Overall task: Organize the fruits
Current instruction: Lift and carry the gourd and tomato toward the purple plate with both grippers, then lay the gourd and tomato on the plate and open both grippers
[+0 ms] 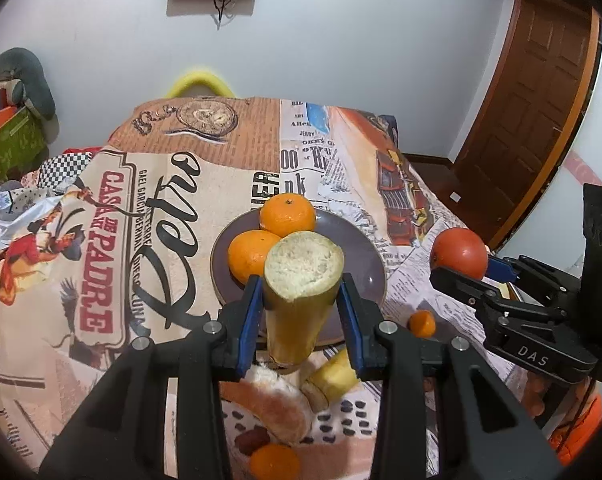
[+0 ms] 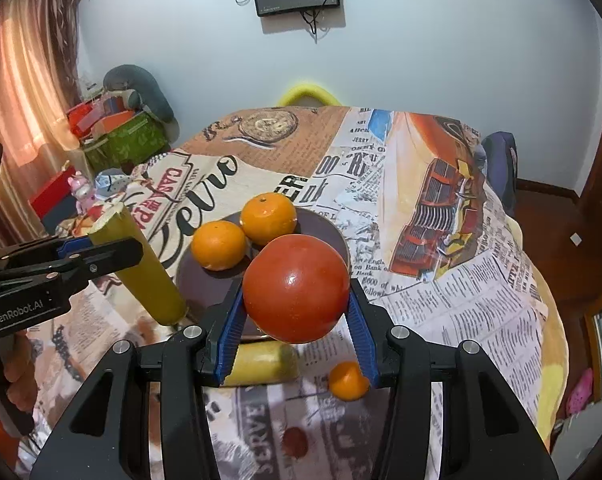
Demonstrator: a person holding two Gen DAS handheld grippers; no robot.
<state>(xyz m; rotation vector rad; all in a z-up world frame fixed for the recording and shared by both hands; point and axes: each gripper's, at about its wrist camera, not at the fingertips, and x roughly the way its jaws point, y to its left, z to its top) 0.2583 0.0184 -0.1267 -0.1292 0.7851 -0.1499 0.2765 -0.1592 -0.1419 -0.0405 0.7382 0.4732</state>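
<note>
My left gripper (image 1: 301, 282) is shut on a yellow-green cane piece (image 1: 303, 258), held upright with its pale cut end up. It hangs over the near rim of a dark plate (image 1: 361, 256) that carries two oranges (image 1: 287, 216) (image 1: 249, 254). My right gripper (image 2: 297, 292) is shut on a red tomato (image 2: 297, 280) just above the plate's (image 2: 321, 224) near edge. In the right wrist view the left gripper (image 2: 113, 240) and its cane piece (image 2: 149, 280) stand left of the plate. In the left wrist view the tomato (image 1: 459, 252) shows at the right.
On the printed tablecloth (image 2: 461, 300) near the plate lie a small orange (image 2: 348, 381), a second cane piece (image 2: 261, 362), a small dark red fruit (image 2: 295, 442) and a pale peeled fruit (image 1: 277, 400). A yellow chair back (image 2: 309, 94) stands behind the table, boxes (image 2: 133, 140) to the left.
</note>
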